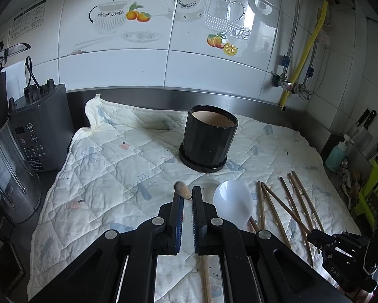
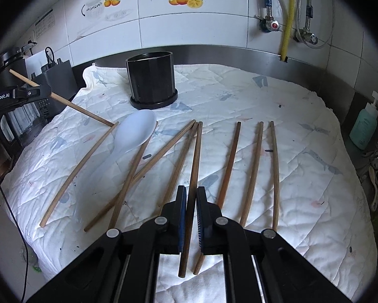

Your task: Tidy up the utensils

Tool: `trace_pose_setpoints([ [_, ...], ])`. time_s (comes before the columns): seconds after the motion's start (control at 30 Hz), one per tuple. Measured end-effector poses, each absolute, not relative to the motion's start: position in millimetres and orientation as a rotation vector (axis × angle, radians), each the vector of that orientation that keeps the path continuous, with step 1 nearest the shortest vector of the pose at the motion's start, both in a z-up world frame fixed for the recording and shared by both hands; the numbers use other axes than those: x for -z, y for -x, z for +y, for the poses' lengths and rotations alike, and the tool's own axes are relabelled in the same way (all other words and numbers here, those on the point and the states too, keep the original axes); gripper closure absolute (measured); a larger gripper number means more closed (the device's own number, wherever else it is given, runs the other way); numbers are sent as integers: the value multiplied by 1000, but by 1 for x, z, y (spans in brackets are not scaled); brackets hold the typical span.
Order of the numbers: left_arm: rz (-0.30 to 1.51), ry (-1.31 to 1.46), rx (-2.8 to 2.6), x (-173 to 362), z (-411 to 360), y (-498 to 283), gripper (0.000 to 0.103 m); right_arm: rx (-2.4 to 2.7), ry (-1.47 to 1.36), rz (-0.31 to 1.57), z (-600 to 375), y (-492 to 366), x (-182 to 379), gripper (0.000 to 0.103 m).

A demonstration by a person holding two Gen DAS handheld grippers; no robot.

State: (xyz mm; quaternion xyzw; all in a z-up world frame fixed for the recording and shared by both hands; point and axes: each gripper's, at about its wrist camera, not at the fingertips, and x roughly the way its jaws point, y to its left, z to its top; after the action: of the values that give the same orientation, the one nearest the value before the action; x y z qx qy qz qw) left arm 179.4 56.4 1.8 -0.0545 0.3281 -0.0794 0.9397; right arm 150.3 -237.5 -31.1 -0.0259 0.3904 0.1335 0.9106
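**Both tongs loaded, the pot is next**

The dark brown wooden chopstick (image 2: 192,166) lies on the white quilted cloth (image 2: 302,176). Its far tip points to twelve o'clock in the right wrist view, and its near part runs between the jaws of the right gripper (image 2: 191,192). These jaws are clenched on it, so I judge the step in hand to be the pick-up of this stick.

The other wooden chopsticks (image 2: 254,171) lie loose at both sides of it, some of them crossed. The white plastic spoon (image 2: 135,131) rests at about ten o'clock from the right gripper. The round black ceramic pot (image 2: 151,78) stands upright on its saucer at about eleven o'clock, well apart from the jaws.

At nine o'clock the left gripper (image 2: 29,92) is clenched on a light wooden chopstick (image 2: 80,108), held slanted, with its low end down at the cloth near the spoon.

The next move calls, I think, for a lift clear of the neighbouring sticks, then a carry over the rim of the pot, tip downward. A thin stick can turn between the pads, so the grip should be kept firm.
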Motion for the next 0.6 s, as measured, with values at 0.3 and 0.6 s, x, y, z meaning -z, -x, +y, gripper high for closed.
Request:
trace_pose_setpoints([
  [0.3,673,112,162,-1,57,-179,97,-276,-32,860,-240,-146,51,93],
  [0.6,671,107,164,-1,57,-179,97,-290,-52,901,-239,-143,58,92],
])
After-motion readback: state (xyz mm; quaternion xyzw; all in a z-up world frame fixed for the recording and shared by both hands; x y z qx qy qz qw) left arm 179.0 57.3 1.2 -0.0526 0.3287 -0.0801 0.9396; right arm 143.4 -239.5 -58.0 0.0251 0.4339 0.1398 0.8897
